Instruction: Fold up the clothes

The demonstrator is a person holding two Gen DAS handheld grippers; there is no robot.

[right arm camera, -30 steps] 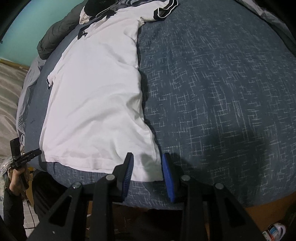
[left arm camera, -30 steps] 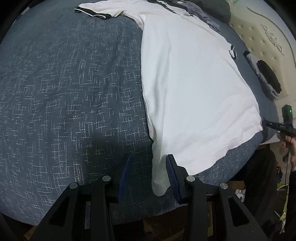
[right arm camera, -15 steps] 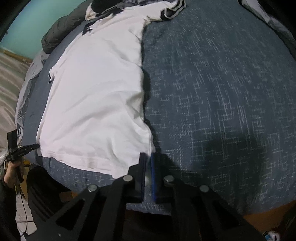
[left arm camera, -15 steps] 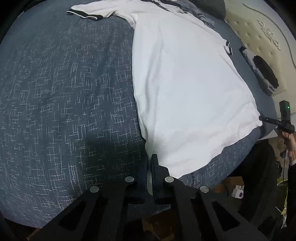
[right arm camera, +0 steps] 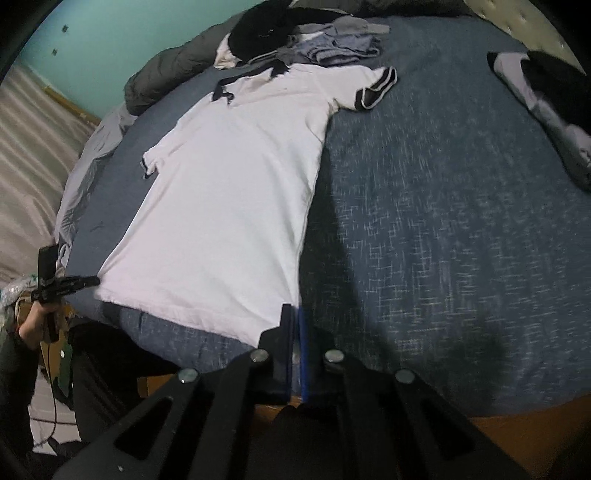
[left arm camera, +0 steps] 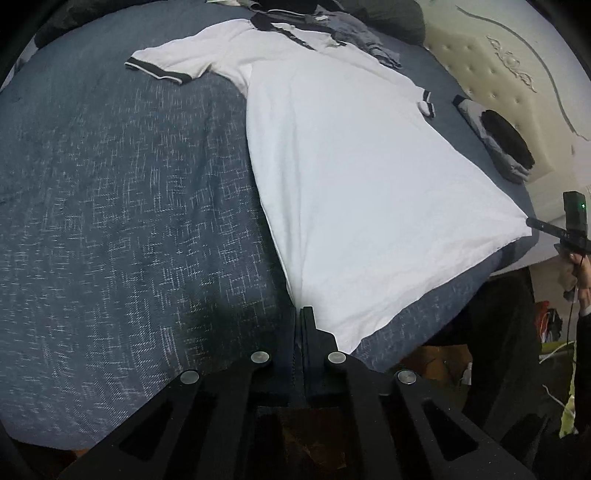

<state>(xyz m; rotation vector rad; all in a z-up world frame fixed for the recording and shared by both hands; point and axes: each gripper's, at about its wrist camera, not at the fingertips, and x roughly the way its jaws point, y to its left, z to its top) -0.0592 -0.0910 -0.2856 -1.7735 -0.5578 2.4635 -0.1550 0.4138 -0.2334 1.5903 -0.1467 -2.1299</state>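
Fingers of your left gripper (left arm camera: 299, 328) are pressed together on the near hem corner of the white polo shirt (left arm camera: 351, 177), the cloth running into the seam between them; from this view the shirt lies flat and spread lengthwise on the blue bed cover (left arm camera: 110, 206), collar at the far end by a heap of other clothes (left arm camera: 354, 26), one black-trimmed sleeve (left arm camera: 162, 66) stretched out to the side; a folded dark-and-grey garment (left arm camera: 498, 140) sits apart near the headboard (left arm camera: 517, 92); your other gripper shows at the far hem corner, its tip touching the cloth. In the right wrist view, the fingers of your right gripper (right arm camera: 293, 332) are likewise closed on the opposite hem corner of the shirt, a sliver of white showing between the blue pads (right arm camera: 303, 343); the shirt lies open and unfolded on the bed, its lower edge near the mattress edge; your left gripper is seen pinching the other corner. Judge the shirt light, soft and limp; it will sag and crease between your two holds, so keep the hem taut; the corners are sound places to grip, since the stitched hem gives the pads something thicker to bite and should slip less than the single layer.
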